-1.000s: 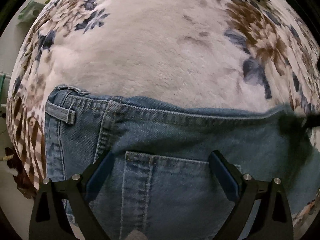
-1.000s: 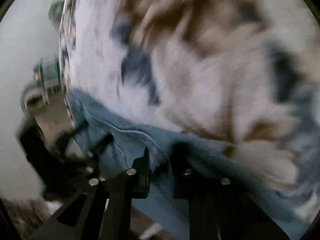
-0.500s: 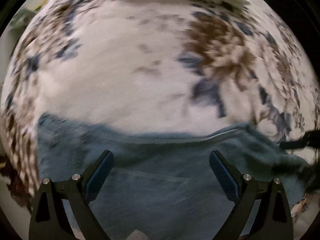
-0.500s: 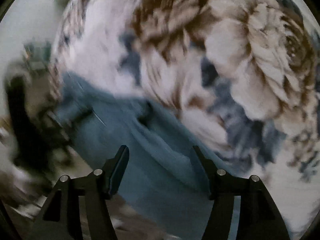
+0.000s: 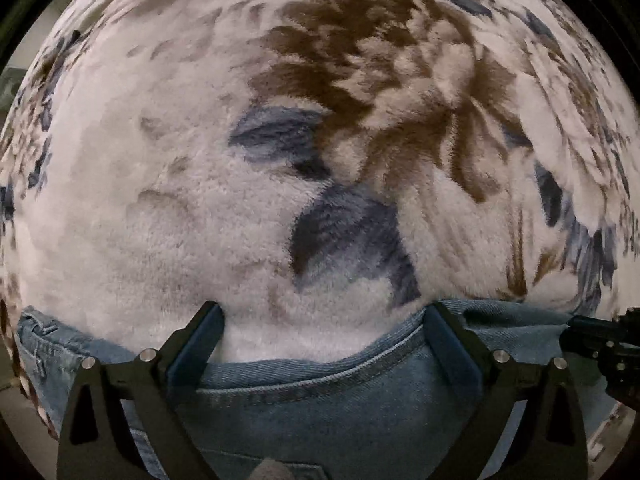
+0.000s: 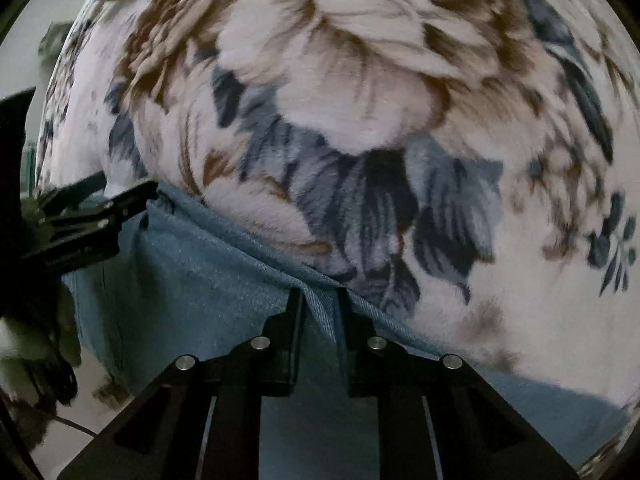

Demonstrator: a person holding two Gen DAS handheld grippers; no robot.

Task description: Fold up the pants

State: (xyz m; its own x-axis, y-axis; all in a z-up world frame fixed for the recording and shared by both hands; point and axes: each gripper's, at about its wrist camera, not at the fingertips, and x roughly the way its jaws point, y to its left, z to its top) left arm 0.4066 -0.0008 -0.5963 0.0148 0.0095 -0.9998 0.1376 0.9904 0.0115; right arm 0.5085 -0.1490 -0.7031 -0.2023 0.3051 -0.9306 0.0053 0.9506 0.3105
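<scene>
A plush floral blanket is filling both views, spreading far and to either side. Blue denim pants are lying along its near edge, waistband facing the far side. The left gripper is hovering over the waistband with jaws standing wide apart. The right gripper is pinching a fold of the pants' edge, jaws narrow around the denim.

We saw a plush blanket filling nearly the whole view, white with large brown and slate-blue flowers, its pile soft and evenly lit. At the far left of the right wrist view a pale wall showed, with blurred greenish clutter beside it.
</scene>
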